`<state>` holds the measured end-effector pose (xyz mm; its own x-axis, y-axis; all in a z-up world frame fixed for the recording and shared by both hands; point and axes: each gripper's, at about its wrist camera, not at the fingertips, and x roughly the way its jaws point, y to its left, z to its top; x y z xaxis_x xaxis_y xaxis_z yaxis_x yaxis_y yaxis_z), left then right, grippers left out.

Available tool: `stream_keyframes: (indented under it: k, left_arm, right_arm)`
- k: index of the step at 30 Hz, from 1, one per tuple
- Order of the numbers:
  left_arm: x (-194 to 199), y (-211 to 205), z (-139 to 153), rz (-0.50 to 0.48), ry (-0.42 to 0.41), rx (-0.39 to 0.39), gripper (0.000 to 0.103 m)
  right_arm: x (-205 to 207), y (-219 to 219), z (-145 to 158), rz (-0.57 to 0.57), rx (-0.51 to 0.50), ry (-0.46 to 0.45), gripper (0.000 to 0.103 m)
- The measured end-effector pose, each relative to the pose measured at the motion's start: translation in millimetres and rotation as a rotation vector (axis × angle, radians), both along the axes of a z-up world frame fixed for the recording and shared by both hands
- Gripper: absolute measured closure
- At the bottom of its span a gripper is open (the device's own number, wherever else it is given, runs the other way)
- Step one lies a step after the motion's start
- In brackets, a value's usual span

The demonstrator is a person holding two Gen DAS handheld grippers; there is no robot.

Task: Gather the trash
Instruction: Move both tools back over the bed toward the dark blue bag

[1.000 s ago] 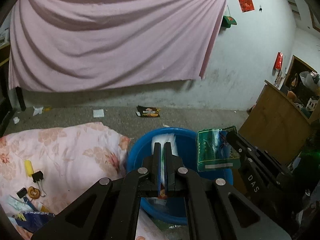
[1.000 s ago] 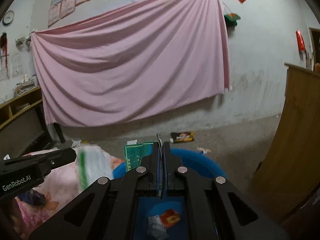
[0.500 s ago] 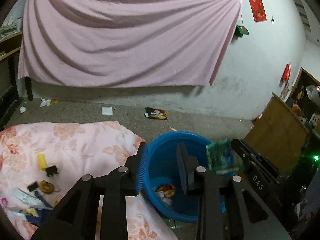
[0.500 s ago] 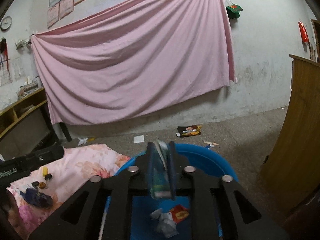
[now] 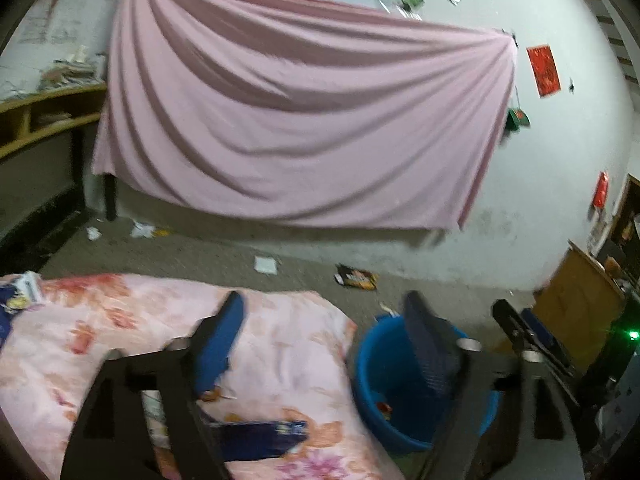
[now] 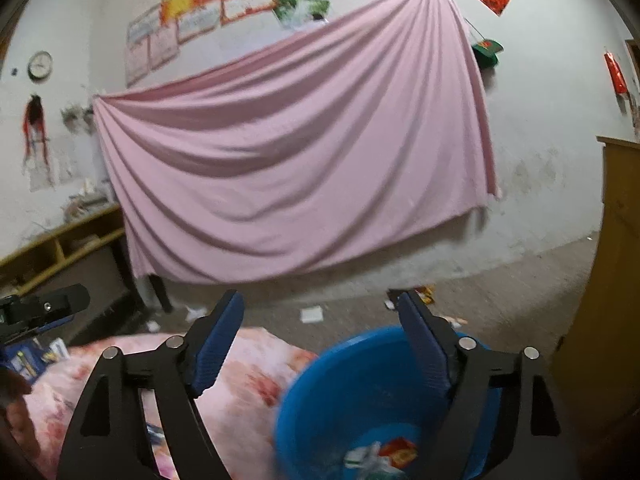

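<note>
Only right wrist view shows, blurrily, basin (image 6: 320, 384) trash (image 6: 380, 454).

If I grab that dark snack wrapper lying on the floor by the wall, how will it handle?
The snack wrapper lies flat on the concrete floor, so it is probably thin, light and floppy. A film like that may slip or crumple between pads. Pinching an edge likely works best.

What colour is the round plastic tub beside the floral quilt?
Bright blue; the round plastic tub shows best in the right wrist view, with scraps of trash inside.
</note>
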<state>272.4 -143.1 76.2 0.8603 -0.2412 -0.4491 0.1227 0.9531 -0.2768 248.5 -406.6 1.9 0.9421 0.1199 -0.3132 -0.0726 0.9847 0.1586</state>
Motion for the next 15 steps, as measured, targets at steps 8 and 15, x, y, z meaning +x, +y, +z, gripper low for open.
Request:
stream_keyframes:
  k: [8,15]
  left_arm:
    - [-43.7,57.5,14.1,0.160,-0.192,0.047,0.002]
    - [-79.2,98.5,16.5,0.264,-0.300,0.097,0.002]
  right_arm:
    - [-22.9,34.4,22.3,0.085,0.040,-0.181,0.000]
    - [-41.6,63.1,26.2,0.161,0.048,-0.276,0.000]
